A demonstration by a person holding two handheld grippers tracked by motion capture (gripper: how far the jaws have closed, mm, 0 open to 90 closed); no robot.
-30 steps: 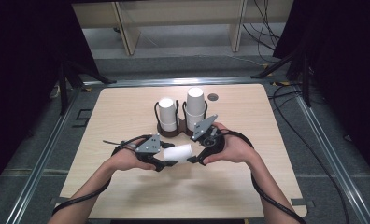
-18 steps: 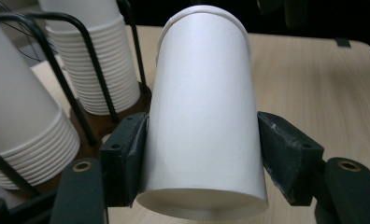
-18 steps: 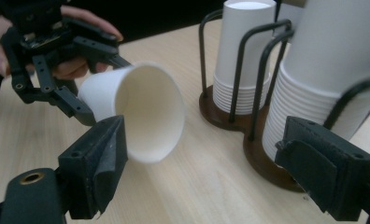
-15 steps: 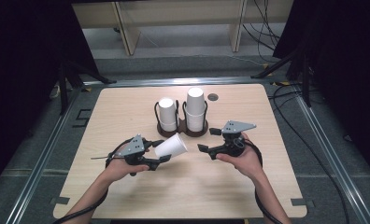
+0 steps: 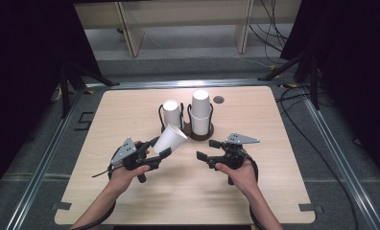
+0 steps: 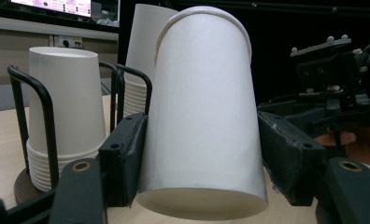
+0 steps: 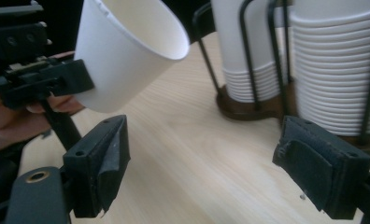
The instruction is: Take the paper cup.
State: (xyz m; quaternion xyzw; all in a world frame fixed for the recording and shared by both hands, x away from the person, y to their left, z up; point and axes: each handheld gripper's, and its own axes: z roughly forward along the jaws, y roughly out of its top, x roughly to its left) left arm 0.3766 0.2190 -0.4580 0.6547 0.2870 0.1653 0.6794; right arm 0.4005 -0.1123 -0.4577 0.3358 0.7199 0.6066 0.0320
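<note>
A: Left gripper [image 5: 155, 152]: jaws clamped on one paper cup [image 5: 170, 139], tilted, held above the desk [image 5: 274, 191] just in front of the cup holder [image 5: 197, 133].

B: Right gripper [image 5: 205, 155]?

A: Jaws apart, empty, near the holder's front. Likely step: stacking. Advice: turn the cup mouth-down, centre it over the shorter stack [image 5: 171, 112], grip lightly to avoid crushing.

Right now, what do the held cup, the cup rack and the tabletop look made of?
Held cup: looks like matte white paper, with a rolled rim and a thin wall.
Cup rack: thin black wire loops, probably coated metal, on a dark round base, maybe wood.
Tabletop: pale wood-grain, wood or laminate, can't tell which.
</note>
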